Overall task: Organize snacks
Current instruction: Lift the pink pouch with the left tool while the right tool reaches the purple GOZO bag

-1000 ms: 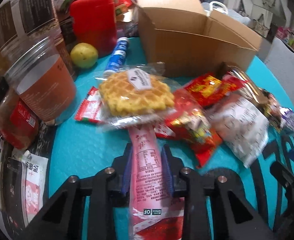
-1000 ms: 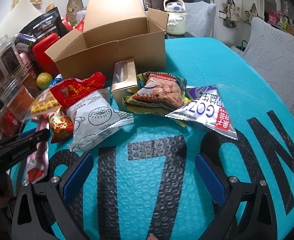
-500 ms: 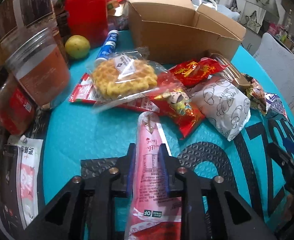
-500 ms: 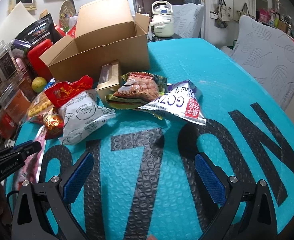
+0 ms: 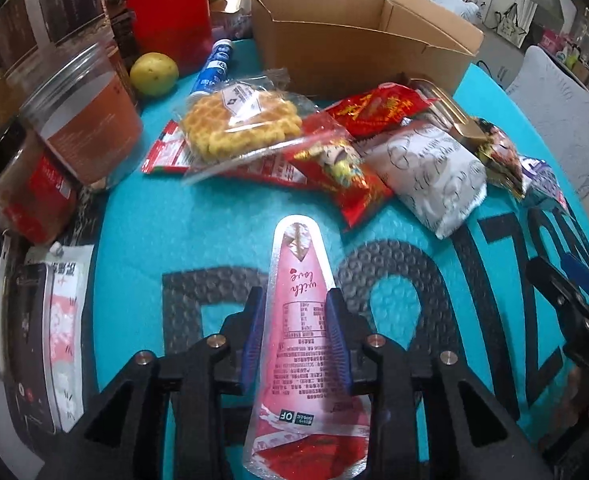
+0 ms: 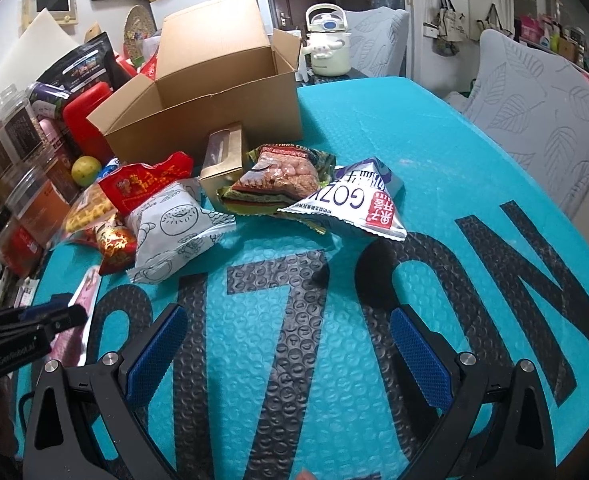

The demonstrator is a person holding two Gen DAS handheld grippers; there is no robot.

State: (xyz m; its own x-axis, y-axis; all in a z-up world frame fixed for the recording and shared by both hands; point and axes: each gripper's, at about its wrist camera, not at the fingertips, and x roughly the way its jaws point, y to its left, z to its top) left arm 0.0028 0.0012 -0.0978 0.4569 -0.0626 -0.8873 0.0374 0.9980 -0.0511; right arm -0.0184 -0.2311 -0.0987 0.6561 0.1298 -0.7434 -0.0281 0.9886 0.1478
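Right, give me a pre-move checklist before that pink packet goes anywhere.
1. Pink packet between the left gripper pads: ok, though the jaws are opening, so the grip is loosening.
2. Packet clear of the snack pile: ok, its tip lies apart from the red foil pack.
3. Cardboard box open to receive snacks: ok, flaps up; inside floor cannot tell.
4. Right gripper free: ok, open, nothing between its pads.
5. Right gripper clear of the left: ok, off to the side above bare blue mat.
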